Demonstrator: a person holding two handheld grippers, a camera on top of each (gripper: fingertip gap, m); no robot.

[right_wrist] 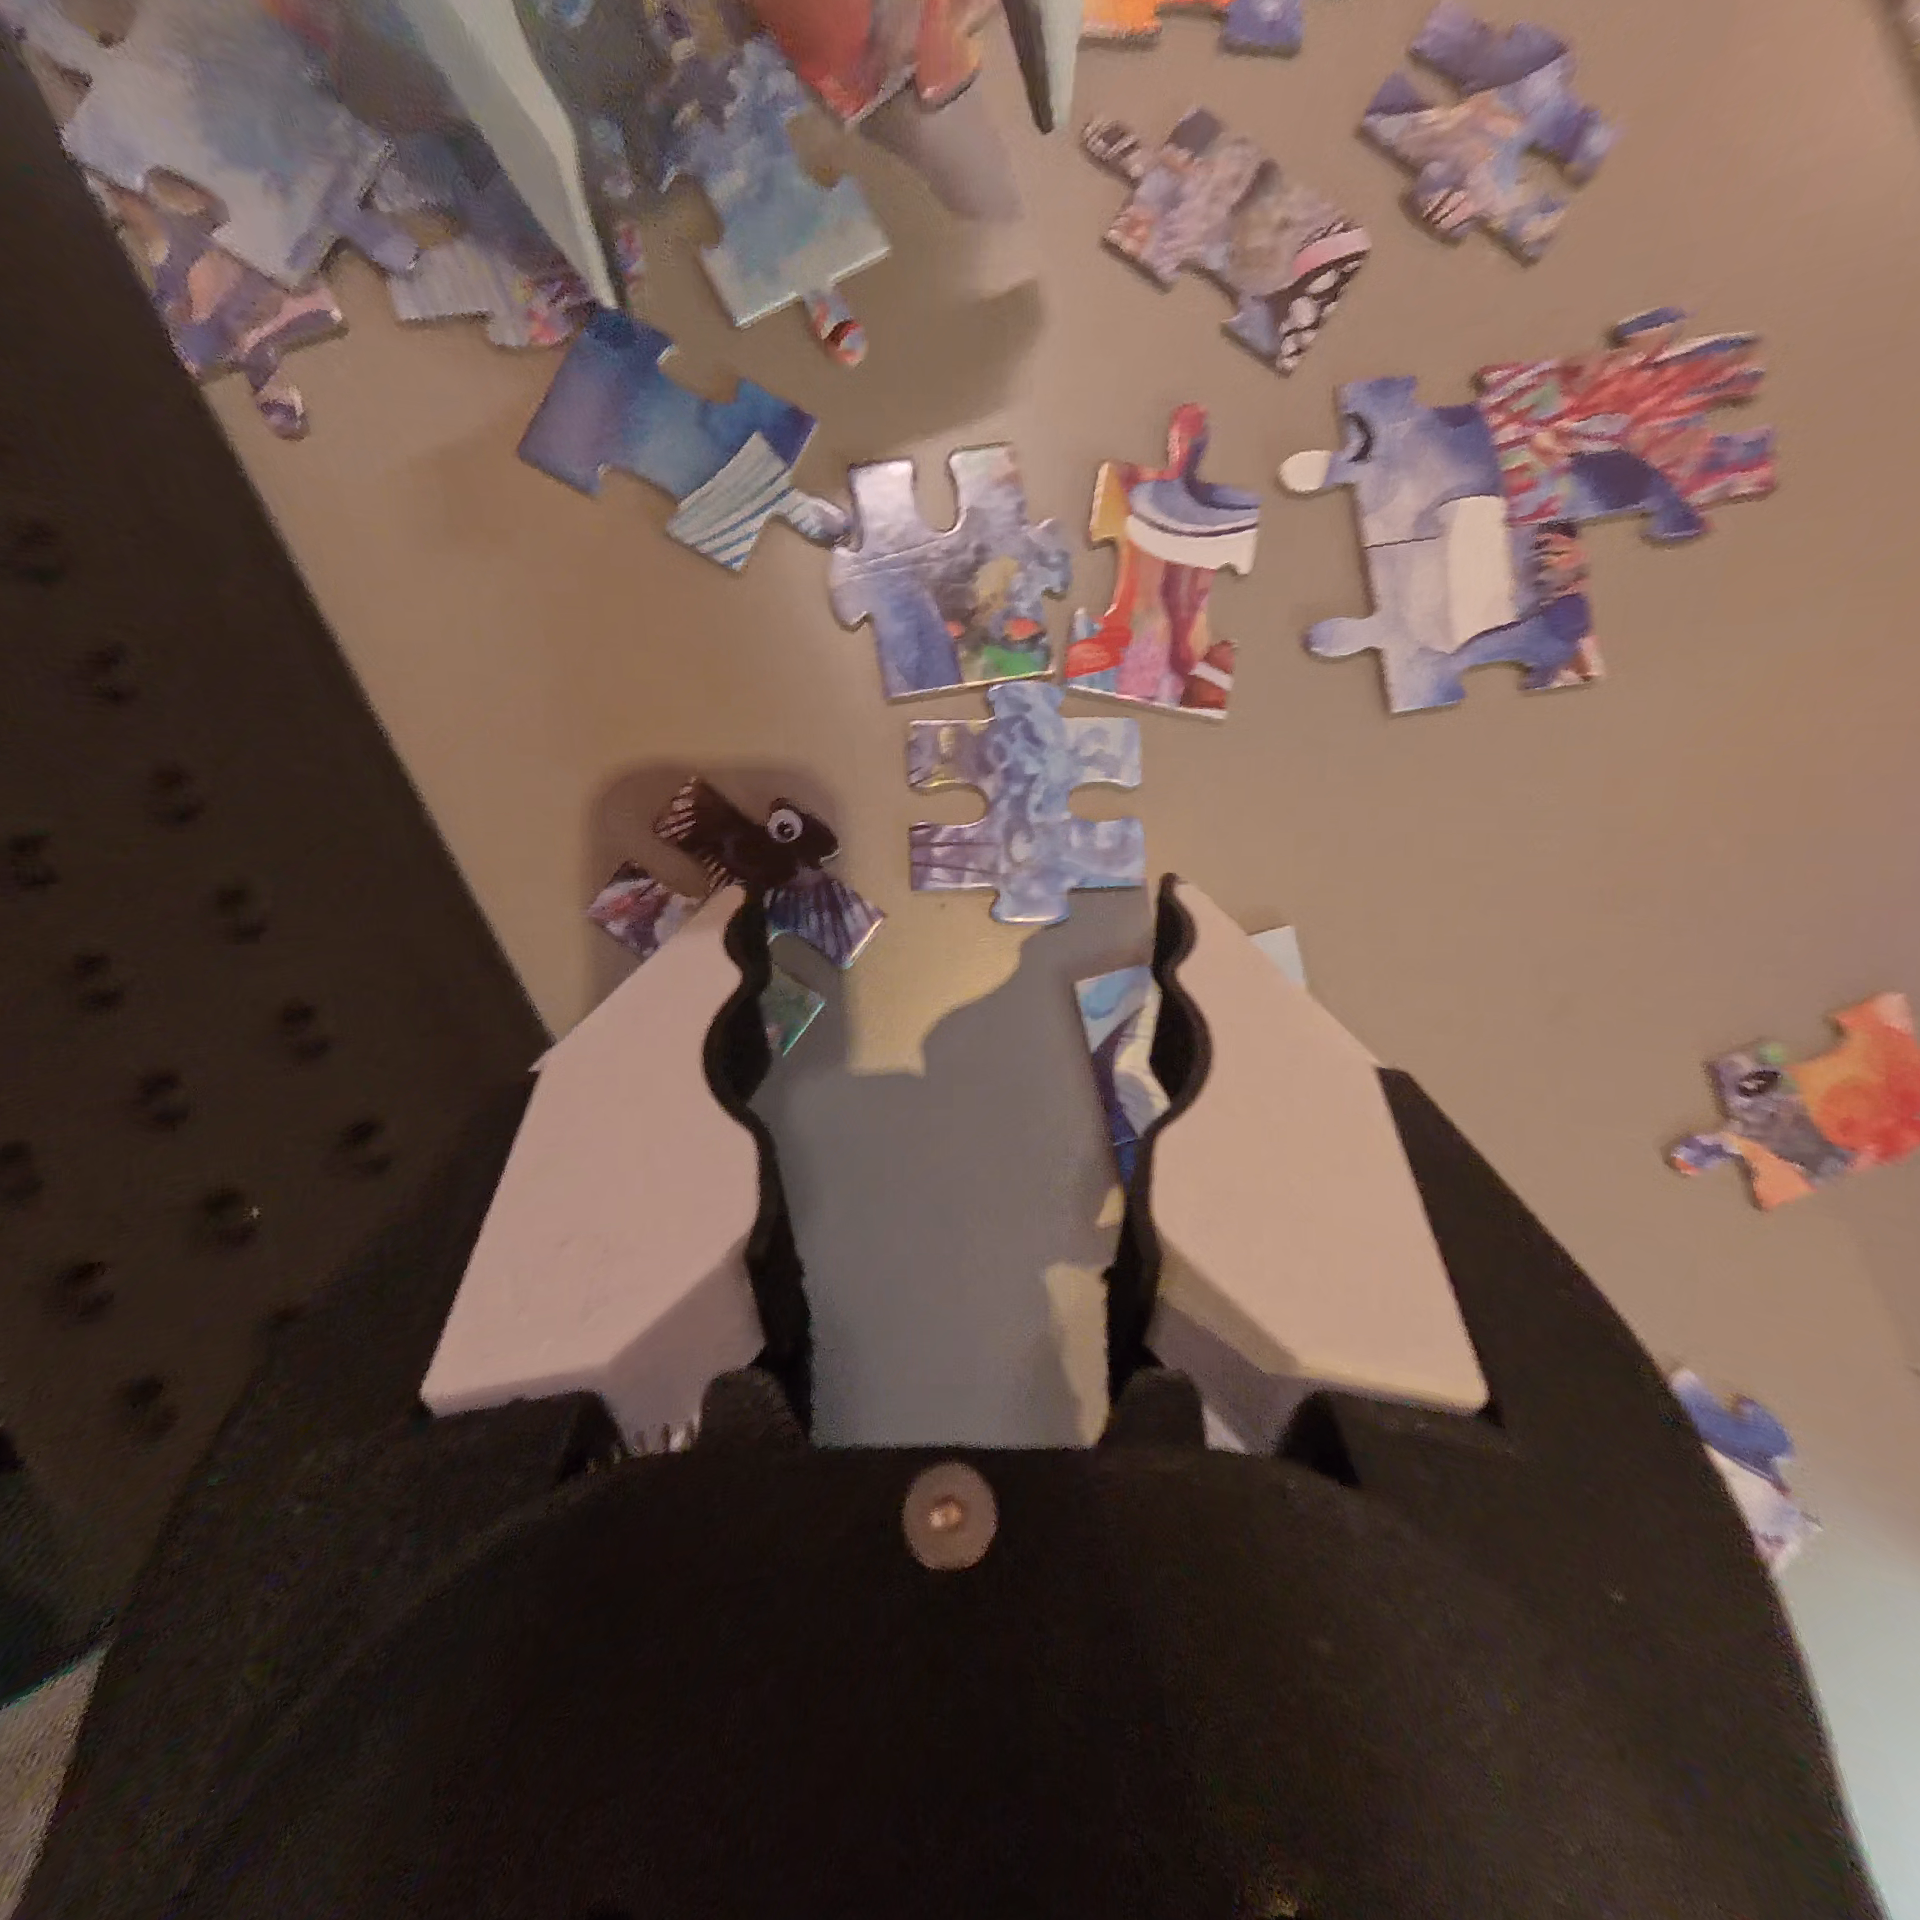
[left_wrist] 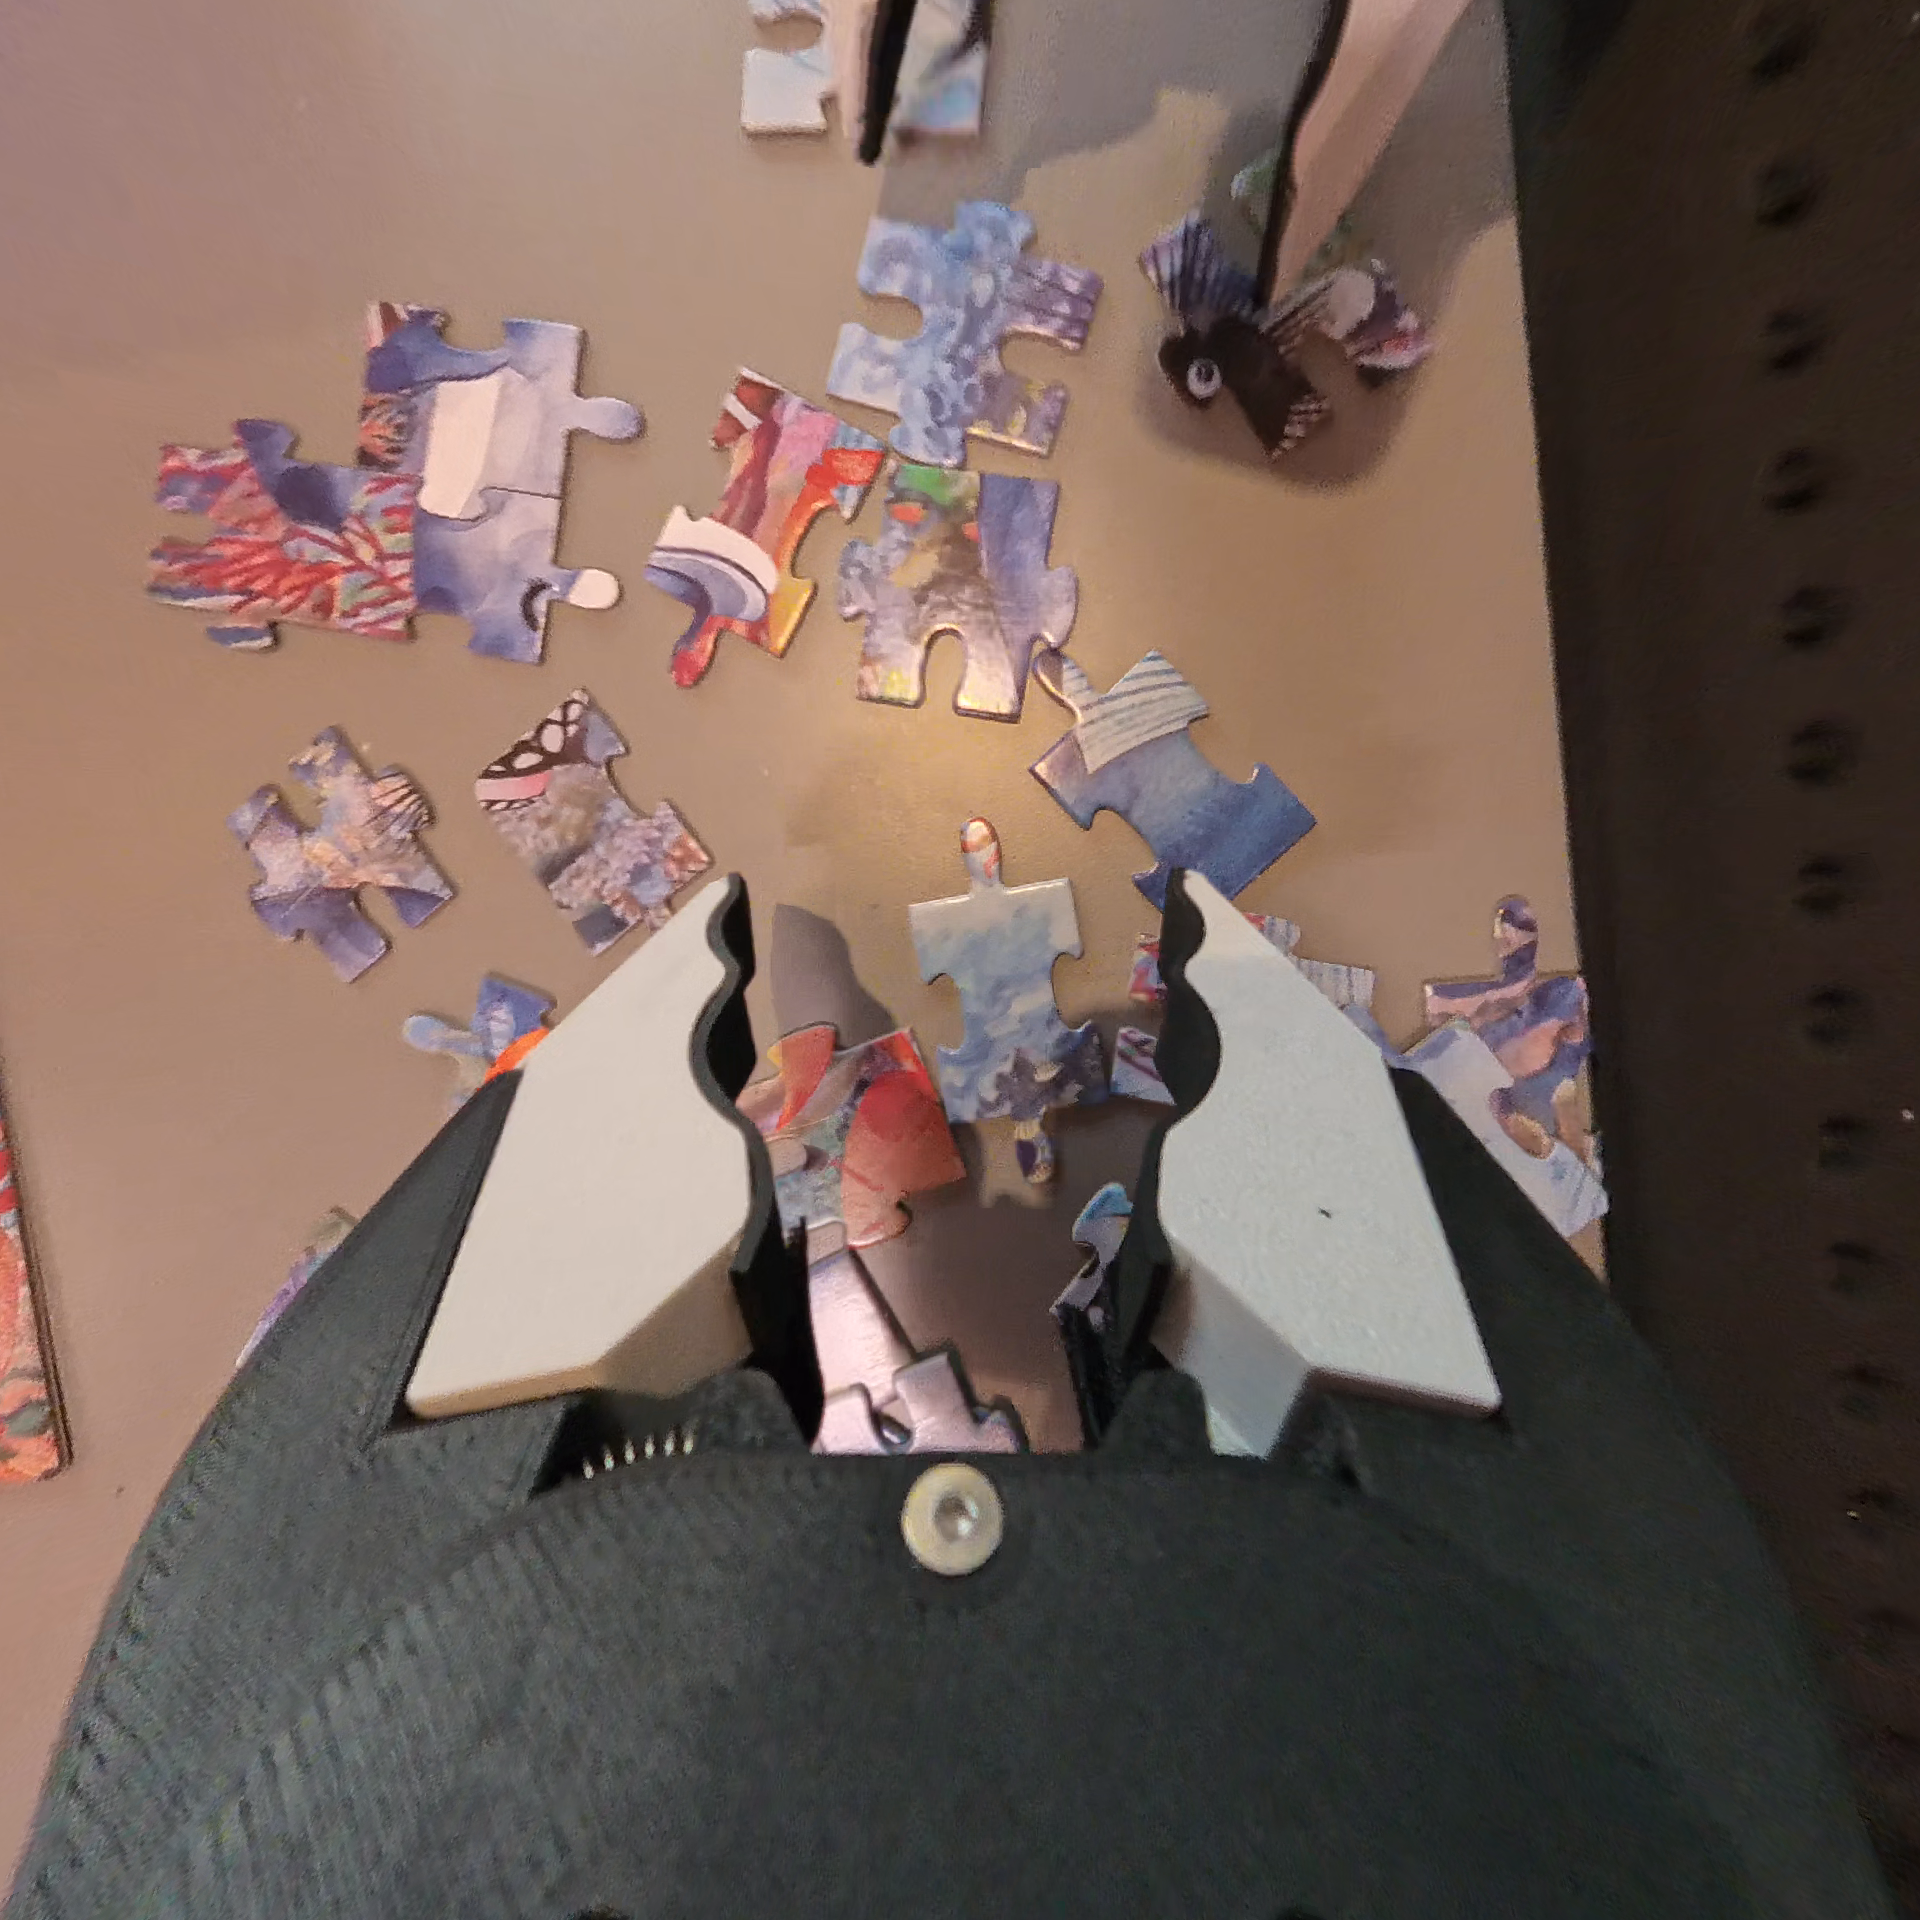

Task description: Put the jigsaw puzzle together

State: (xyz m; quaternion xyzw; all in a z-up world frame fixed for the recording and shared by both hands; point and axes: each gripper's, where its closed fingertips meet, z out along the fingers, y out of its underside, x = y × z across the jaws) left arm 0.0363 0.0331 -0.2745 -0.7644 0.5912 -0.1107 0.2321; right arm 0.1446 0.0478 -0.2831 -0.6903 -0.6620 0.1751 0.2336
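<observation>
Loose jigsaw pieces lie face up on a tan table (left_wrist: 260,187). My left gripper (left_wrist: 958,894) is open and empty, low over a pale blue piece (left_wrist: 997,997) and a red-orange piece (left_wrist: 883,1132). My right gripper (right_wrist: 956,904) is open. Its left fingertip (right_wrist: 740,935) rests at the edge of a dark fish piece (right_wrist: 758,836), which also shows in the left wrist view (left_wrist: 1247,364) under the right gripper's finger (left_wrist: 1371,104). A joined cluster of blue and red coral pieces (left_wrist: 416,499) lies to the side and shows in the right wrist view too (right_wrist: 1507,530).
A dark perforated surface (left_wrist: 1745,727) borders the table, on the left in the right wrist view (right_wrist: 156,831). A blue swirl piece (right_wrist: 1023,810) lies just ahead of my right gripper. An orange piece (right_wrist: 1808,1112) lies apart. The left gripper's finger (right_wrist: 520,125) shows at the top. One gripper's finger ends stand about 12 centimeters off the other's. From my left tips it is roughly 6 centimeters to the red-orange piece (left_wrist: 883,1132); from my right, 15 centimeters.
</observation>
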